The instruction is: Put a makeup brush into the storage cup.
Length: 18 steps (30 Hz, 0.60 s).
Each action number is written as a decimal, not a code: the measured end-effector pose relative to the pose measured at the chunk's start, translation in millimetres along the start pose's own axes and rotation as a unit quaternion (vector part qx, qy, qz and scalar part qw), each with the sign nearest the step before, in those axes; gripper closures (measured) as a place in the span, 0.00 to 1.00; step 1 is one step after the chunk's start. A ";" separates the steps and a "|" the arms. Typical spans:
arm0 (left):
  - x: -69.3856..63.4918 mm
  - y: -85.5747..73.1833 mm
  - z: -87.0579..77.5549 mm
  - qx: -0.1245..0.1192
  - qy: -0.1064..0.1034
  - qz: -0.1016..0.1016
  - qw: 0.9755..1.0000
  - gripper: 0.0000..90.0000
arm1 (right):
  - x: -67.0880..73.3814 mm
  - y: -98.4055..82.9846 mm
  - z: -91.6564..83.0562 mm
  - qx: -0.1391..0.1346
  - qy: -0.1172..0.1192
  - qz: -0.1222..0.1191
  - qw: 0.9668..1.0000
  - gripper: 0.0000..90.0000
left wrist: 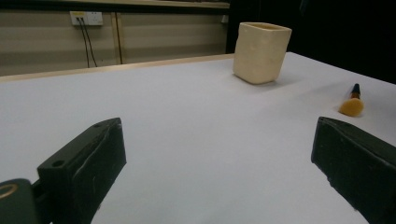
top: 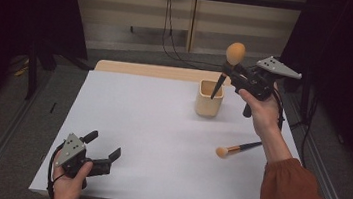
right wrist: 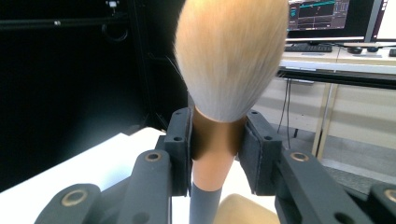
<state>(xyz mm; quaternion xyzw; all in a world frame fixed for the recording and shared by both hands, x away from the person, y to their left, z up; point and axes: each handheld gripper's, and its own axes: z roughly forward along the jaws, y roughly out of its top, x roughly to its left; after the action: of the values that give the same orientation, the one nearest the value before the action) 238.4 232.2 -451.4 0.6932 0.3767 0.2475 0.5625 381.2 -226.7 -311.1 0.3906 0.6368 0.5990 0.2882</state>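
Note:
My right gripper [top: 235, 72] is shut on a large makeup brush [top: 229, 65] with a tan, fluffy head and a dark handle. It holds the brush nearly upright above the cream square cup [top: 209, 99], the handle tip pointing down at the cup's mouth. In the right gripper view the pads [right wrist: 181, 140] clamp the copper ferrule of the makeup brush [right wrist: 219, 140], and the cup's rim [right wrist: 240, 207] shows below. A second, smaller brush [top: 237, 148] lies on the white table right of centre. My left gripper [top: 103, 151] rests open near the front left corner, with nothing between its jaws.
The white table [top: 151, 127] has a wooden strip along its far edge. In the left gripper view the cup [left wrist: 260, 52] stands far ahead and the small brush [left wrist: 352, 103] lies to the right. Metal rails run along both sides of the table.

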 end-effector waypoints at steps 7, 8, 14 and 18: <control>-0.7 -1.3 0.3 -0.002 0.006 -0.001 1.000 0.04 | -4.6 6.2 16.6 -0.007 -0.016 -0.010 1.000 0.74; -0.6 -1.4 0.1 -0.002 0.005 0.000 1.000 0.03 | -5.2 6.5 18.1 -0.007 -0.019 -0.011 1.000 0.74; 0.0 -1.3 0.0 -0.004 0.005 -0.002 1.000 0.03 | -10.0 4.0 28.7 0.003 -0.026 -0.015 1.000 0.74; -1.0 -1.3 0.6 -0.004 0.002 0.000 1.000 0.03 | -10.5 1.4 29.7 -0.005 -0.022 -0.014 1.000 0.74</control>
<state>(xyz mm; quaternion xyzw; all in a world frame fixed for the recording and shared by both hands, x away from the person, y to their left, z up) 238.0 231.2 -452.8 0.6902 0.3769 0.2507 0.5645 411.7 -219.6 -314.2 0.3930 0.6328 0.5895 0.3126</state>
